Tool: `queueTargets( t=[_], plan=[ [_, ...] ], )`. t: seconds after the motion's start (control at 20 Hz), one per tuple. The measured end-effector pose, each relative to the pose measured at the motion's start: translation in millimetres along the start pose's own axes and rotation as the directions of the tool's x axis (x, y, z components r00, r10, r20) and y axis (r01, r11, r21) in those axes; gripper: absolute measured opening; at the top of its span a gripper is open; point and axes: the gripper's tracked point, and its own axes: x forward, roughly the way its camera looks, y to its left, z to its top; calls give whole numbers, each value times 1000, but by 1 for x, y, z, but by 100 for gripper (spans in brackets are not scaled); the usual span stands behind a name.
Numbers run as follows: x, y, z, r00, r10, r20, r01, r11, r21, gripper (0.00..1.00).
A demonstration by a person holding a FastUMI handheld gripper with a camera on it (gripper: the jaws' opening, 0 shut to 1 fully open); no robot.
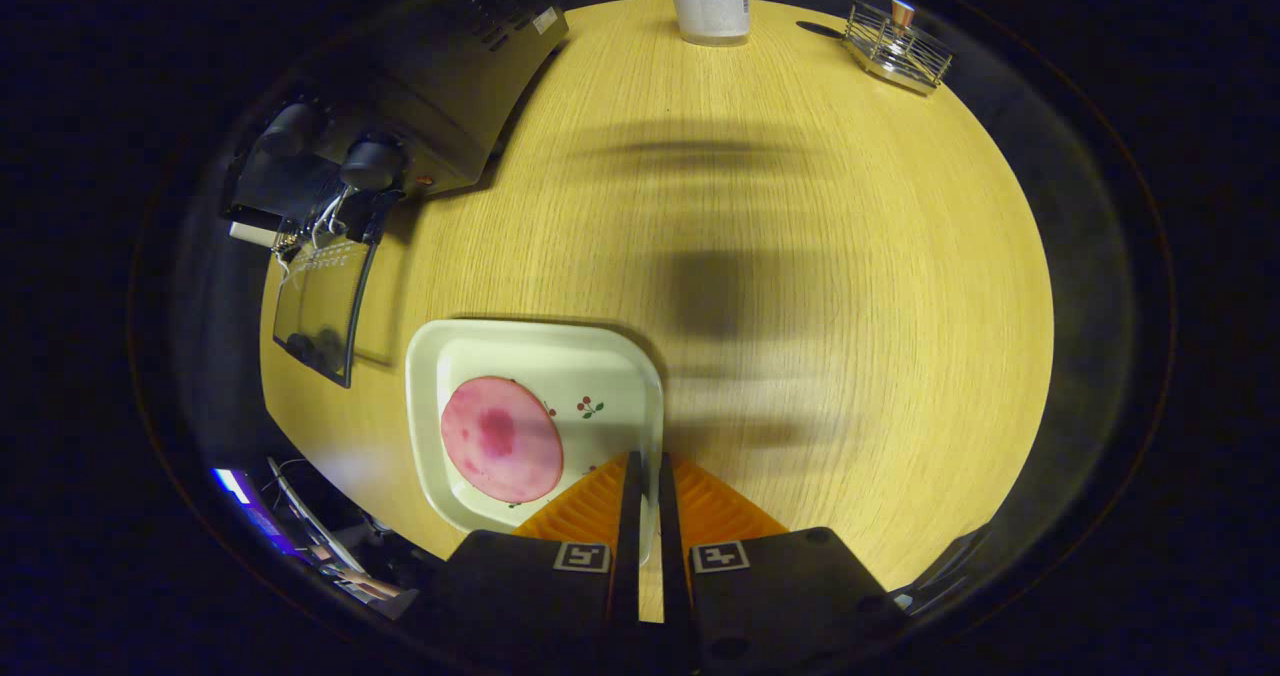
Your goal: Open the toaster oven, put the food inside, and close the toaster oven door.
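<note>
Tabletop [760,206] of pale wood grain carries one toaster oven [440,86], one plate [600,356], one slice of food [500,438], one white container [712,1] and one small wire rack [897,46] with a knob on top. The toaster oven is dark, with two round knobs at its front, and its glass door [320,311] hangs open, folded down toward the tabletop. The plate is cream, squarish with rounded corners, with small cherry prints; it sits just beside the open door. The food is a round, flat pink slice with a darker blotch at its middle, lying on the plate's near half, left of the fingers. The jaws [648,468] are nearly pressed together, pinching the plate's near right rim, which runs up through the narrow slot between them. The container and wire rack stand well apart, at the far edge
</note>
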Motion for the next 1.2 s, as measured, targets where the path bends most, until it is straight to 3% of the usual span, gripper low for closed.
queueTargets(
  t=[0.2,0.35,0.5,0.65,0.8,0.95,1.2],
  plan=[
    [-2,3,2,976,215,43,-218,971,101,5],
    [-6,4,2,928,357,106,-371,909,187,5],
    [-7,6,1,880,447,161,-475,845,246,5],
    [-17,17,1,808,549,215,-589,765,262,5],
    [-27,22,-4,783,579,228,-623,728,286,5],
    [-37,27,-15,801,557,220,-599,735,319,5],
    [-60,62,-11,794,539,283,-608,721,333,5]
  ],
)
